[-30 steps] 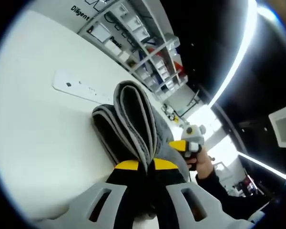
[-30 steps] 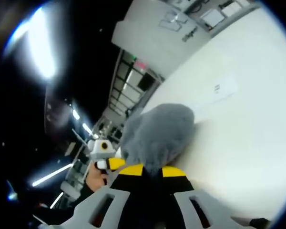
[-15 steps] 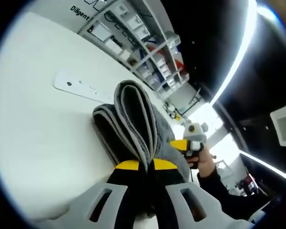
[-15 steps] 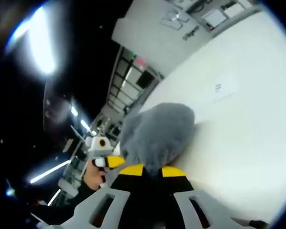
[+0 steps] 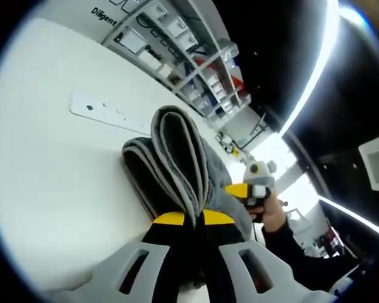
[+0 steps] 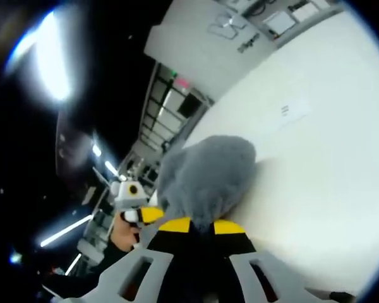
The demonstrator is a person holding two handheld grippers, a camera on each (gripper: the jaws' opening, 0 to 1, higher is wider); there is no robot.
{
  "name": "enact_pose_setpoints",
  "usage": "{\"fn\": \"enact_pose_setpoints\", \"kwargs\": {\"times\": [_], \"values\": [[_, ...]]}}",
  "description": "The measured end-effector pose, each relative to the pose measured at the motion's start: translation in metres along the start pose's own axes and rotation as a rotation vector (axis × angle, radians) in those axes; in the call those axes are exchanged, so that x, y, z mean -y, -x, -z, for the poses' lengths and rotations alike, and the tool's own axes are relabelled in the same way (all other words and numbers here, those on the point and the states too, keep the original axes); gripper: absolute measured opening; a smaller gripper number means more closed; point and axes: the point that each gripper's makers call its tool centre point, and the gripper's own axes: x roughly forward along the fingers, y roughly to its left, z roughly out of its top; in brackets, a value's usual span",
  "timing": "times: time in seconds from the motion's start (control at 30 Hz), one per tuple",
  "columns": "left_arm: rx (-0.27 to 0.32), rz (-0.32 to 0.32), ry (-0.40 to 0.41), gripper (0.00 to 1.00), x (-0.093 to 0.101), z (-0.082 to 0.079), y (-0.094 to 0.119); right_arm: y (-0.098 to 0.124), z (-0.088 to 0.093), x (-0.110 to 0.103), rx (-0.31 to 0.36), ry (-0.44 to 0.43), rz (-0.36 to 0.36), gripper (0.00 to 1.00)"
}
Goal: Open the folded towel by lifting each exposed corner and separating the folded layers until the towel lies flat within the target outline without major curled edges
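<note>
Lower centre of the left gripper view, left gripper (image 5: 194, 219): jaws closed tight on the towel, yellow tips pressed to either side of the fabric.
Towel, left gripper view (image 5: 174, 161): grey, folded, rising from the jaws toward frame centre; several layered edges show as a looped stack, its far end against the white table.
Table, left gripper view (image 5: 57, 177): white, covering the left half of the frame.
White strip (image 5: 107, 113): flat on the table, upper left of the towel, just apart from it.
Shelving (image 5: 189, 63): top centre, stacked with small boxes.
Right gripper, seen at centre right of the left gripper view (image 5: 246, 191): yellow tip against the towel's right side; a hand (image 5: 270, 211) grips it from lower right.
Lower centre of the right gripper view, right gripper: jaws clamped shut on the towel's edge.
Towel, right gripper view: a rounded grey mound above the jaws at frame centre.
Table, right gripper view: white, across the right half.
Left gripper, right gripper view: lower left, yellow tip touching the towel; held by a hand, jaw gap hidden.
</note>
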Motion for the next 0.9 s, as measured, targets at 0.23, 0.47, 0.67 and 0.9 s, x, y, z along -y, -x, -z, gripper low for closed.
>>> {"fn": "enact_pose_setpoints", "kwargs": {"times": [0.23, 0.47, 0.67, 0.9], "values": [[0.002, 0.004, 0.011, 0.03, -0.005, -0.002, 0.004, 0.001, 0.005, -0.004, -0.004, 0.031, 0.0, 0.04], [0.002, 0.002, 0.007, 0.03, -0.002, 0.001, 0.007, 0.003, 0.01, -0.006, -0.008, 0.036, -0.002, 0.04], [0.003, 0.003, 0.008, 0.03, 0.005, 0.012, 0.008, 0.004, 0.007, -0.004, 0.0, 0.042, 0.003, 0.04], [-0.003, 0.01, 0.003, 0.03, 0.01, 0.019, 0.011, 0.006, 0.017, -0.011, 0.002, 0.05, 0.007, 0.04]]}}
